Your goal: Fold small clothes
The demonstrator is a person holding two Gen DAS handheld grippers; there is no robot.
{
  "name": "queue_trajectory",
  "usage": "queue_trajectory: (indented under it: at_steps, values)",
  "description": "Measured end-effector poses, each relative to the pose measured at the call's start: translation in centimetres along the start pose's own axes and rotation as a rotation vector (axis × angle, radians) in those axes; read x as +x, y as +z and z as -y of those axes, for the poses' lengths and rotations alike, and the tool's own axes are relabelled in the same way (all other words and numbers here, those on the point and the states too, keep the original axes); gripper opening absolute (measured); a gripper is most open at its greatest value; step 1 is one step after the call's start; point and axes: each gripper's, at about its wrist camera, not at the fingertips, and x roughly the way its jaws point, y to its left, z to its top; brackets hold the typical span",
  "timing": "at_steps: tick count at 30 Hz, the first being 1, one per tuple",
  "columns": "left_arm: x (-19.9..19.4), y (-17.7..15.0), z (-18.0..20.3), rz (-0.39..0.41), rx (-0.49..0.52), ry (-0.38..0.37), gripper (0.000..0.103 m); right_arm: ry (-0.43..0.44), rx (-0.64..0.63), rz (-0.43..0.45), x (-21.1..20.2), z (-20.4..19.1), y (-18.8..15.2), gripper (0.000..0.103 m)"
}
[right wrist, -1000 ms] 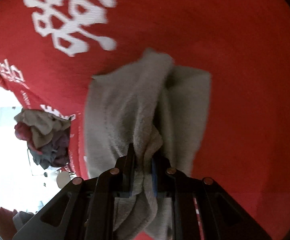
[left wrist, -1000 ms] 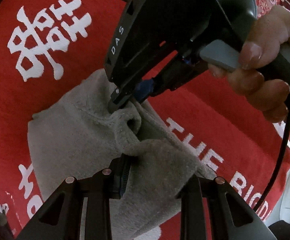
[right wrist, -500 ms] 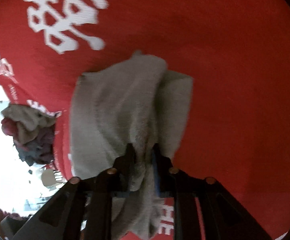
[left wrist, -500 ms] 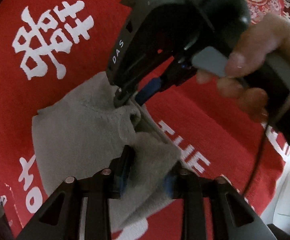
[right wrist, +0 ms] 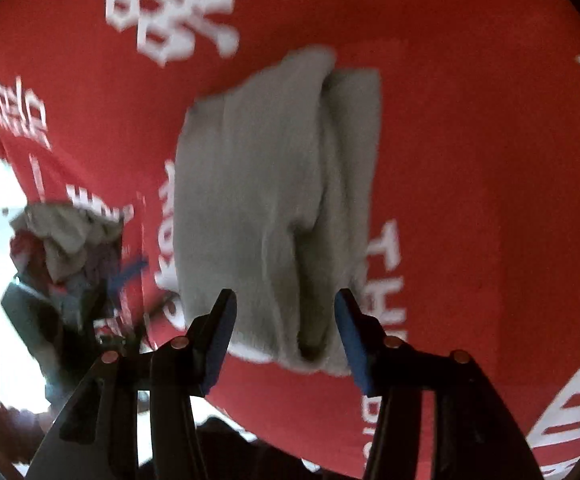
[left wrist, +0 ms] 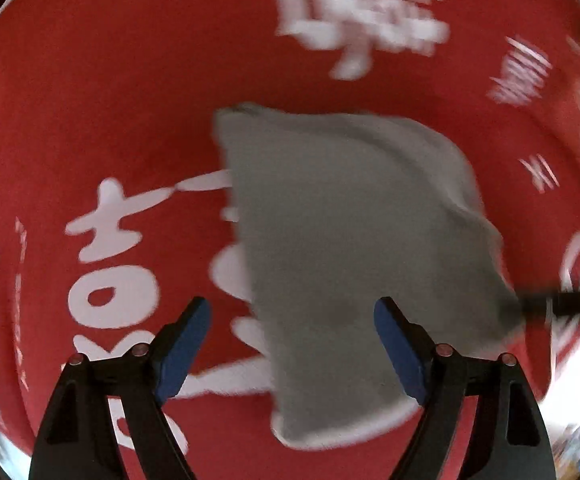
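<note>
A small grey fleecy garment (left wrist: pixel 346 248) lies folded on the red cloth (left wrist: pixel 129 100) with white lettering. My left gripper (left wrist: pixel 292 320) is open and empty, its blue pads (left wrist: pixel 185 344) apart just above the garment's near edge. In the right wrist view the same garment (right wrist: pixel 265 208) lies flat with a fold ridge along its right side. My right gripper (right wrist: pixel 283 316) is open and empty, its pads (right wrist: pixel 350 336) either side of the garment's near end. Both views are motion-blurred.
A heap of mixed clothes (right wrist: pixel 65 248) sits at the left edge of the red cloth in the right wrist view. The cloth's edge (right wrist: pixel 13 160) drops off to a bright floor at left. A dark object (left wrist: pixel 570 304) shows at the right of the left wrist view.
Both grippers were shut on the grey garment; now both have opened and let it go. The garment lies flat and folded. The left view has swung away from the right gripper.
</note>
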Motion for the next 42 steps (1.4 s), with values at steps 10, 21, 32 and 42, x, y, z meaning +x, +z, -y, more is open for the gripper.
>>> queue_trajectory:
  at_steps: [10,21,32,42]
  values:
    - [4.2,-1.7,-0.5,-0.095,-0.040,-0.077,0.085,-0.150,-0.069,-0.077,2.3,0.5,-2.6,0.005]
    - [3.7,-3.2,1.3,-0.103,-0.025,-0.074,0.085,-0.093,0.005,0.075,-1.9,1.8,-0.4,0.056]
    - [1.1,-2.0,-0.4,-0.096,-0.097,-0.039,0.085,0.000,0.076,0.075,1.3,2.2,6.4,0.017]
    - [3.5,-3.6,1.1,-0.154,-0.069,-0.013,0.085,-0.124,0.026,0.044,2.5,2.9,5.7,0.016]
